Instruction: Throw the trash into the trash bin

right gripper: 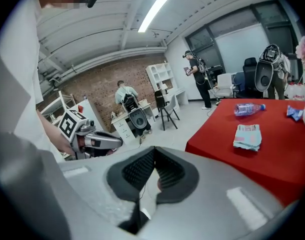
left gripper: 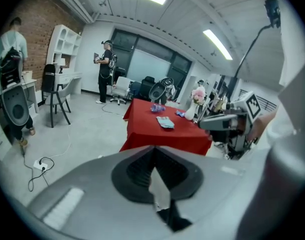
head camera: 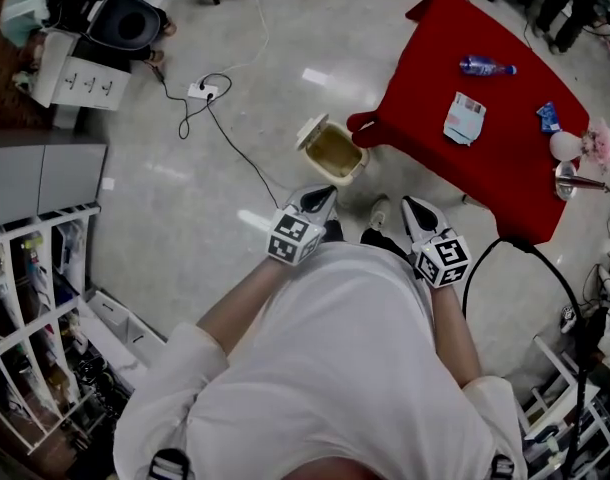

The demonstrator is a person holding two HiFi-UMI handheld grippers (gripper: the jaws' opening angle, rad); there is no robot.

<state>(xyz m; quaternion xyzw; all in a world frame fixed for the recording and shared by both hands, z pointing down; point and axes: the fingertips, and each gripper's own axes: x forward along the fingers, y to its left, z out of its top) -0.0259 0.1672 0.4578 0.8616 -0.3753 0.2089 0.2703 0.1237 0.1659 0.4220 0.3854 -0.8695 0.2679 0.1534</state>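
**Visitor:** Where is the trash, and where does it go?

**Onlooker:** A person in a white shirt stands over a pale floor. At their twelve o'clock, just beside the corner of a red table [head camera: 505, 168], sits one beige trash bin [head camera: 347, 175] with its lid flipped open. The table runs from one to three o'clock. I count three pieces of trash on it: one plastic bottle [head camera: 487, 66] at the far edge, one paper packet [head camera: 465, 118] nearer the middle, and one blue wrapper [head camera: 548, 116] to its right. One vase of pink flowers [head camera: 565, 146] is there too, and I'd say it isn't rubbish.

**Visitor:** And the tools?

**Onlooker:** There are two. The left gripper [head camera: 320, 196] and the right gripper [head camera: 417, 208] are held close to the chest and point towards the bin. Both have their jaws pressed together with nothing between them, and they are well apart from the trash.

**Visitor:** How would those pieces handle?

**Onlooker:** This is only a guess. The bottle looks light, smooth and round. It could roll or buckle, so I'd clamp it across its middle, or at the neck. The packet looks soft and flat, so a lifted edge would be the place to pinch it. The wrapper is small and flimsy, so I'd nip it at a crumpled corner. None of them looks fragile.
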